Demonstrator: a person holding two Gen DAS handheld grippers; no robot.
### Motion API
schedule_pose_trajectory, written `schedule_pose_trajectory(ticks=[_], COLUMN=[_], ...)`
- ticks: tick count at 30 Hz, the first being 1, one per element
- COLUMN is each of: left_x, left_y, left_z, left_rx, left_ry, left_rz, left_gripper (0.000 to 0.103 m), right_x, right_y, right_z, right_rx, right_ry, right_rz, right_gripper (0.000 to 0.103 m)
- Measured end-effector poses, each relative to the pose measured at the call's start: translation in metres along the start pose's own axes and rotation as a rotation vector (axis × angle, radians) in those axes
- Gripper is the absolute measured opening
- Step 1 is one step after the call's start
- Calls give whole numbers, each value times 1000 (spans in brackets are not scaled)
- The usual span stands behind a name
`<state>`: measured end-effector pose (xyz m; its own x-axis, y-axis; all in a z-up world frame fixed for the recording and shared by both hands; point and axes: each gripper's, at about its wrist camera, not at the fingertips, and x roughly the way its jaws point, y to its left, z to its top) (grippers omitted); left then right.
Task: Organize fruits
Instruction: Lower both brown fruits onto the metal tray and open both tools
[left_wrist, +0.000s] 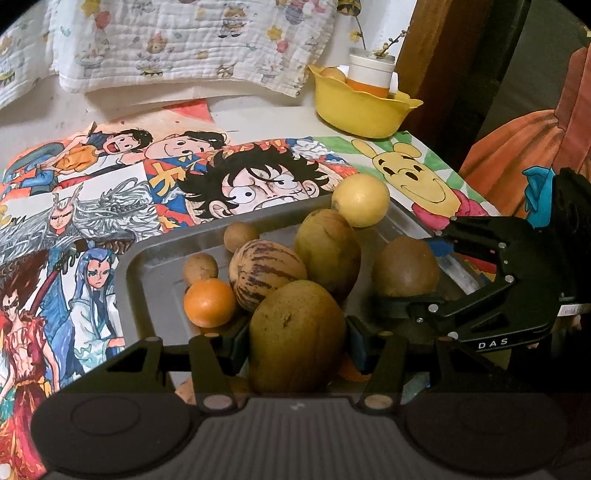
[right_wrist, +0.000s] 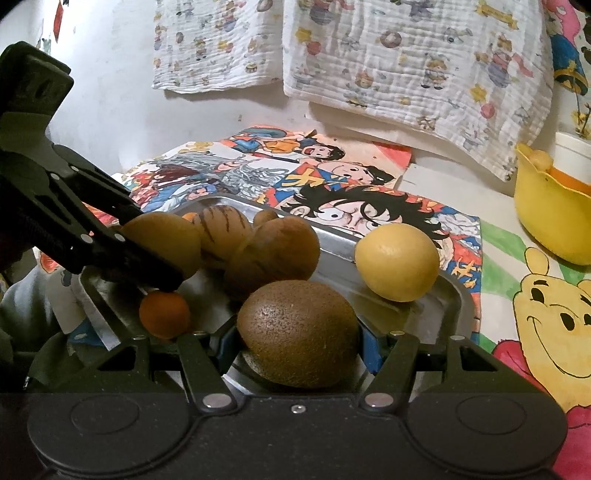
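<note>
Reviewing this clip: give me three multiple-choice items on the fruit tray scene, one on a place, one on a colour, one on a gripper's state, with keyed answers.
1. Where does the yellow lemon lie?
A. in the grey tray's far corner
B. in the yellow bowl
C. on the cartoon mat

2. What colour is the bowl at the back of the table?
A. blue
B. yellow
C. white

3. What is the right gripper doing?
A. standing open with nothing between its fingers
B. closed on the brown kiwi
C. closed on the striped melon

Answers:
1 A: the lemon rests inside the tray, near its far rim.
2 B: its scalloped wall is plain yellow in both views.
3 B: the kiwi fills the gap between its fingers, pads against both sides; the left gripper likewise grips a mango.
</note>
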<state>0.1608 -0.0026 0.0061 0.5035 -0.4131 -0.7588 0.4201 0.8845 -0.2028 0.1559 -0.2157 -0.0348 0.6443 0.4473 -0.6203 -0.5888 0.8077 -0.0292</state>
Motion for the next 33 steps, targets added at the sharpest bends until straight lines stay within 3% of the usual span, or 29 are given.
schedule_pose_trajectory(ticks=[13,26,33], left_x=[5,3,-5], left_y=[3,1,5], left_z=[1,-3,-7], left_rx=[-22,-53,-108], left_ry=[0,-27,-59], left_rz=[23,83,92], left_gripper=[59,72,81], right_x=[0,0,-9], right_y=[1,3,2], right_z=[-2,-6,-6], right_rx=[26,91,119], right_ry=[-17,-47,-99], right_rz=[-33,-72,-77], right_gripper=[66,68,76])
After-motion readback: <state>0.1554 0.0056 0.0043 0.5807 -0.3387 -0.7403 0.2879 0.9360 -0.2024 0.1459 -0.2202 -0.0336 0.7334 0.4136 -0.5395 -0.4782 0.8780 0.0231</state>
